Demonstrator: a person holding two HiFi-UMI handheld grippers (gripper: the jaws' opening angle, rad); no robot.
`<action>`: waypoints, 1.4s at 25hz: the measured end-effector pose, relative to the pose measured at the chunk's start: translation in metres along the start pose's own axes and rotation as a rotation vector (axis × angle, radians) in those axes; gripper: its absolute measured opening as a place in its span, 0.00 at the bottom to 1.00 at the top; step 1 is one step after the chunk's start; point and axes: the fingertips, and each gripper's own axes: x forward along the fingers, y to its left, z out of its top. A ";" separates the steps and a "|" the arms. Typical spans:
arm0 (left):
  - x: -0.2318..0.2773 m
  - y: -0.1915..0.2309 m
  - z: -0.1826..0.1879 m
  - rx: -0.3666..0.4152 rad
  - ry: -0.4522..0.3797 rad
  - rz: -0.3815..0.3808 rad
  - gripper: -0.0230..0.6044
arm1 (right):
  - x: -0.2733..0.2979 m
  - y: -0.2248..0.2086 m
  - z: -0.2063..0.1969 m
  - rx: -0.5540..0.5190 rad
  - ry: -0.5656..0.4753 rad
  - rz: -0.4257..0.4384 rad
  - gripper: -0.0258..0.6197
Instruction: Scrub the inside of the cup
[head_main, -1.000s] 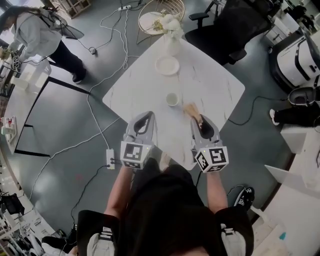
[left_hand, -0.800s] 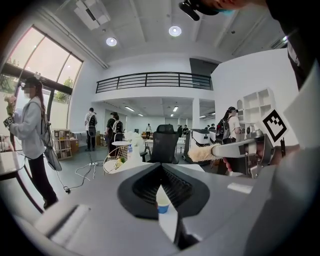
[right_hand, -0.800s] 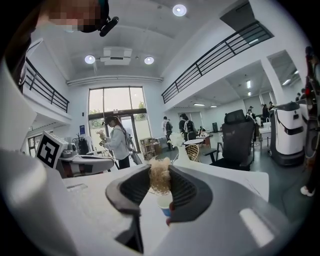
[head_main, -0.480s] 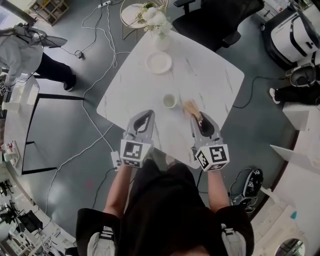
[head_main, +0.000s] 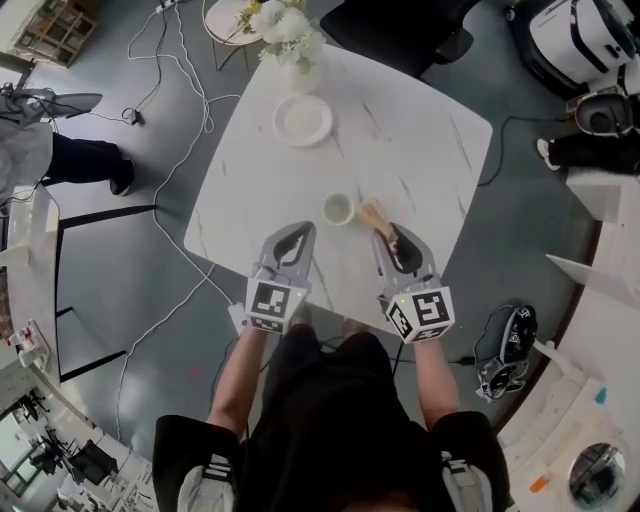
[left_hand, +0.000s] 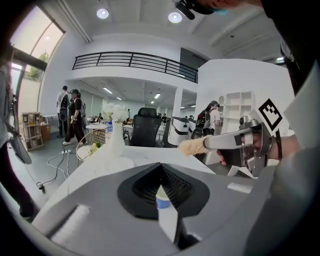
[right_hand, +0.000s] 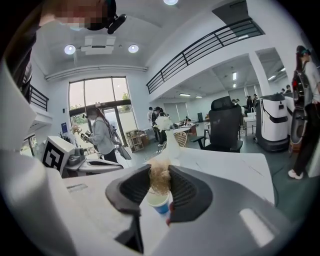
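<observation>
On the white marble table (head_main: 420, 130) stands a small white cup (head_main: 338, 209) with a blue band, upright and just ahead of both grippers. My right gripper (head_main: 392, 236) is shut on a brush, whose tan bristles (head_main: 374, 214) stick out just right of the cup. In the right gripper view the bristles (right_hand: 160, 176) hang above the cup (right_hand: 157, 202) between the jaws. My left gripper (head_main: 297, 230) is shut and empty, left of the cup and short of it. Its own view shows the closed jaws (left_hand: 160, 169), the cup (left_hand: 162, 201) beyond them, and the brush (left_hand: 193, 146) at right.
A white plate (head_main: 302, 119) and a vase of white flowers (head_main: 290, 45) stand at the table's far side. A black office chair (head_main: 400, 25) is behind the table. Cables and a power strip (head_main: 236, 316) lie on the grey floor at left, where a person (head_main: 50, 155) stands.
Both grippers have sunk toward the table and come a little closer to the cup. The right one still holds the brush; the cup has not moved.
</observation>
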 end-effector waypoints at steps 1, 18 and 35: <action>0.005 0.001 -0.005 0.002 0.005 -0.012 0.05 | 0.004 -0.002 -0.004 0.003 0.008 -0.003 0.21; 0.056 -0.004 -0.086 0.072 0.137 -0.192 0.21 | 0.035 -0.016 -0.047 0.039 0.091 -0.057 0.21; 0.087 -0.013 -0.124 0.118 0.225 -0.277 0.61 | 0.046 -0.029 -0.061 0.071 0.122 -0.083 0.21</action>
